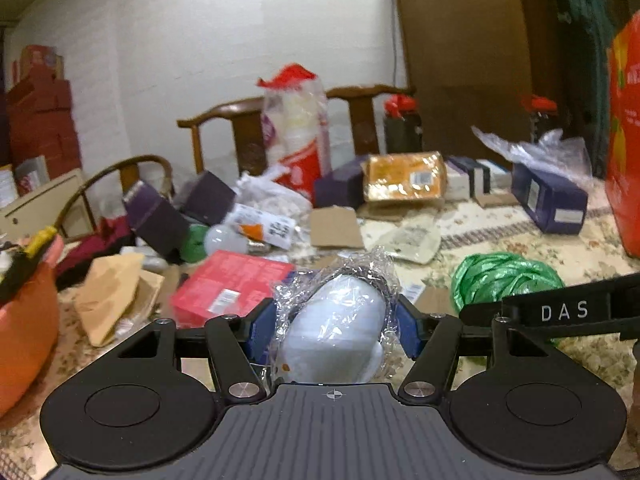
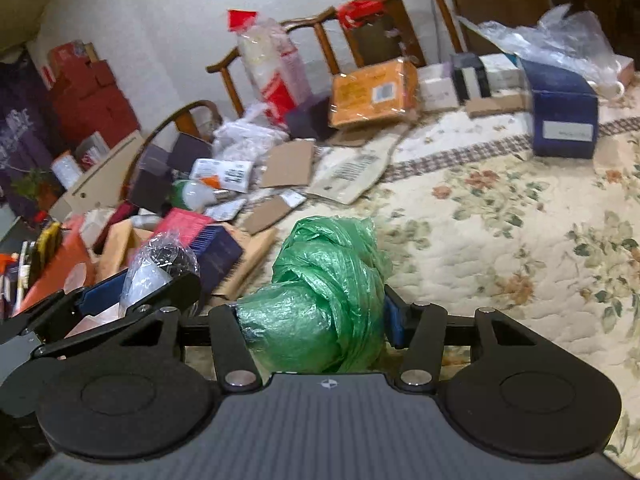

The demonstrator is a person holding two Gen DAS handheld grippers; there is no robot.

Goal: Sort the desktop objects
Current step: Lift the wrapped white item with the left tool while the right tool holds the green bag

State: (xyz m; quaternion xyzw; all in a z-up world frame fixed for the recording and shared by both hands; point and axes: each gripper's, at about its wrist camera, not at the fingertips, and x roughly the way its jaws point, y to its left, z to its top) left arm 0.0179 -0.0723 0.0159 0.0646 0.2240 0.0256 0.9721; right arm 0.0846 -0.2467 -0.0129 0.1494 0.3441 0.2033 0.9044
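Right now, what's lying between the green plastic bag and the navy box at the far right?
Nothing: in the right wrist view only bare floral tablecloth runs from the green plastic bag to the navy box.

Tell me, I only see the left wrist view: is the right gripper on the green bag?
Observer: Yes. The green bag fills the right gripper; the right pad touches the plastic.
Operator: Anything hidden past the blue box?
Observer: A white mug sits behind the blue box, by the clear plastic.
Operator: Room to set the bag down?
Observer: Probably; bare floral cloth lies right of the bag.
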